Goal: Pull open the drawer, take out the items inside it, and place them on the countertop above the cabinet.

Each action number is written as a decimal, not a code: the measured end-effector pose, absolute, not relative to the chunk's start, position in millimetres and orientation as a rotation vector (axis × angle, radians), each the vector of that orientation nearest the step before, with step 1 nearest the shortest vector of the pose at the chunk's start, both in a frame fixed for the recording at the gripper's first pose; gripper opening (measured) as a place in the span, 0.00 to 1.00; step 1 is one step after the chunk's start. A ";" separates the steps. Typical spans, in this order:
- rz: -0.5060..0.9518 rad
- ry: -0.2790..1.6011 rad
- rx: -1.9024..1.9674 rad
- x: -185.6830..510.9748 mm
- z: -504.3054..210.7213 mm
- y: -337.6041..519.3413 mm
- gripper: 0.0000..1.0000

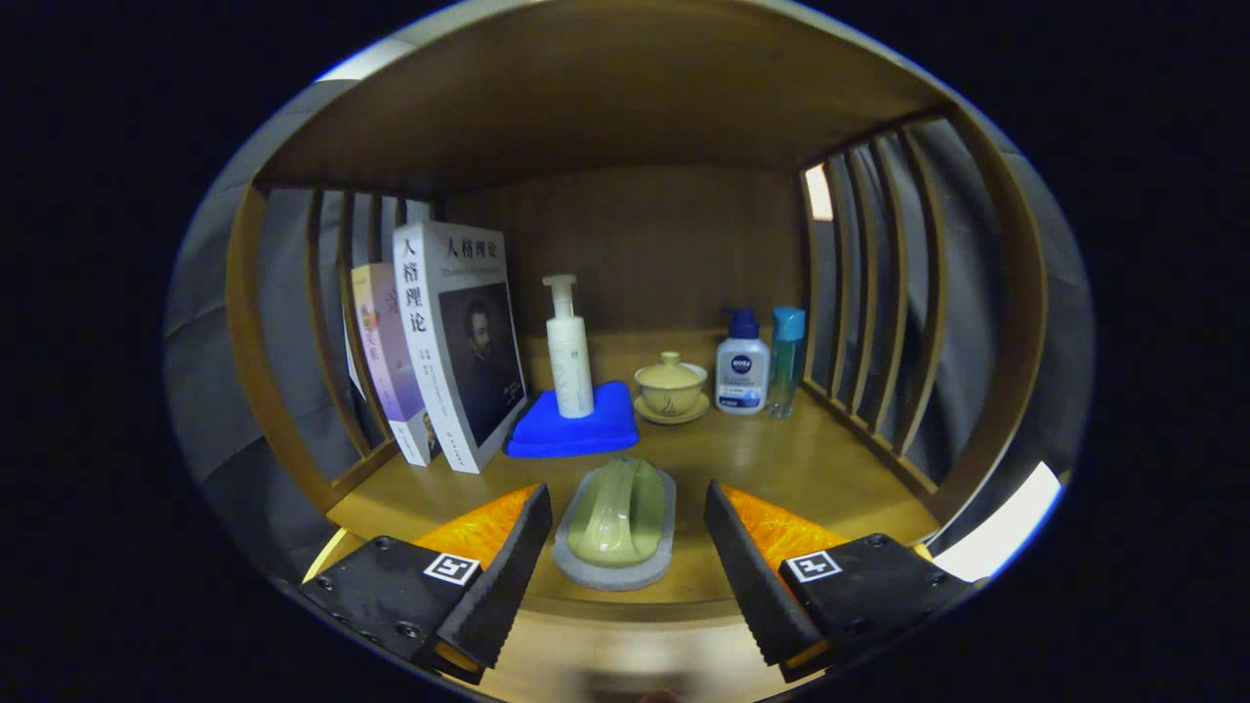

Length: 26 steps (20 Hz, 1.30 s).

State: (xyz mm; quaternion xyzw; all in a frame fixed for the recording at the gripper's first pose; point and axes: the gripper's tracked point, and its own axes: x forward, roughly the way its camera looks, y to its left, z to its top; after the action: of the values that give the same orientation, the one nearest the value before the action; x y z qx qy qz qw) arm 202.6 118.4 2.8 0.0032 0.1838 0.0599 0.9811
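My gripper [625,557] is open, its two black fingers [508,566] spread wide at the front edge of the wooden countertop [781,469]. Between the fingertips, touching neither, lies a pale green ridged item on a grey oval pad [617,522], resting flat on the countertop. The drawer is out of sight below the counter's front lip.
Farther back stand two upright books [449,342], a white pump bottle [568,347] on a folded blue cloth [571,430], a lidded yellow cup on a saucer [670,388], a white and blue pump bottle [742,366] and a slim teal bottle [785,359]. Slatted wooden sides close both flanks.
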 end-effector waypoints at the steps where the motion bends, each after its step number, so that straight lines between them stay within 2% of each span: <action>1: 0.117 0.330 0.004 192.6 8.4 116.5 0.98; 5: 0.114 0.224 -0.030 152.7 16.1 110.7 0.98; 11: 0.127 0.160 -0.014 96.4 18.2 108.6 0.98; 26: 0.193 0.148 -0.076 -19.1 -38.8 127.1 0.98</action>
State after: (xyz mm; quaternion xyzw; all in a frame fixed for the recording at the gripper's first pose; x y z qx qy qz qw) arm -19.1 127.1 -38.8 -0.0380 0.0738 0.0964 0.9919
